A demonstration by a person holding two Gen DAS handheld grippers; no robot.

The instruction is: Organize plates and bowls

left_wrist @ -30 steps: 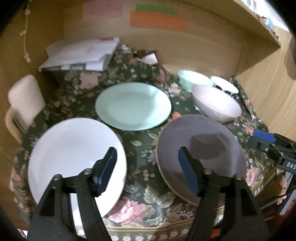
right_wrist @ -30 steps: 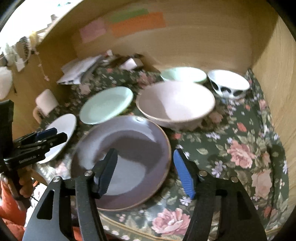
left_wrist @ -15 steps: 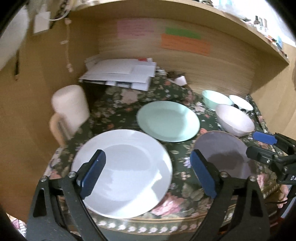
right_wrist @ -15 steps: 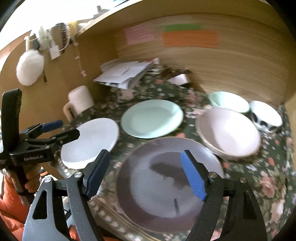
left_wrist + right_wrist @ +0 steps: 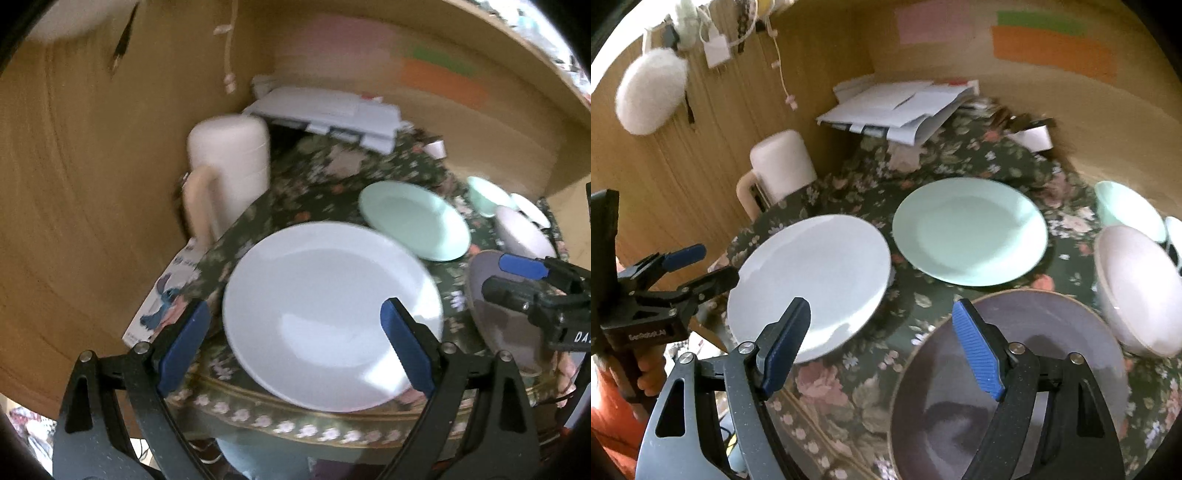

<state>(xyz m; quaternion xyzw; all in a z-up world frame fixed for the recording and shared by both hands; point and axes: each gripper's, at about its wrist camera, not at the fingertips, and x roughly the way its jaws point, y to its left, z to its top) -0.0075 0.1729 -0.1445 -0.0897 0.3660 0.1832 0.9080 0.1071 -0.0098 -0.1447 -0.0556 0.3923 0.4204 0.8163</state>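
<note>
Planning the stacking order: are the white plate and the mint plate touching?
Apart. The right wrist view shows a strip of floral cloth between the white plate and the mint plate.

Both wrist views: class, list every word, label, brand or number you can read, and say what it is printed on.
"DA": white letters on the right gripper body, cut off by the edge of the left wrist view.
White label on the left gripper body, in the right wrist view: too blurred to read.
Print on the cartoon box by the tablecloth: too small to read.
Coloured notes on the wall: no readable text.
</note>
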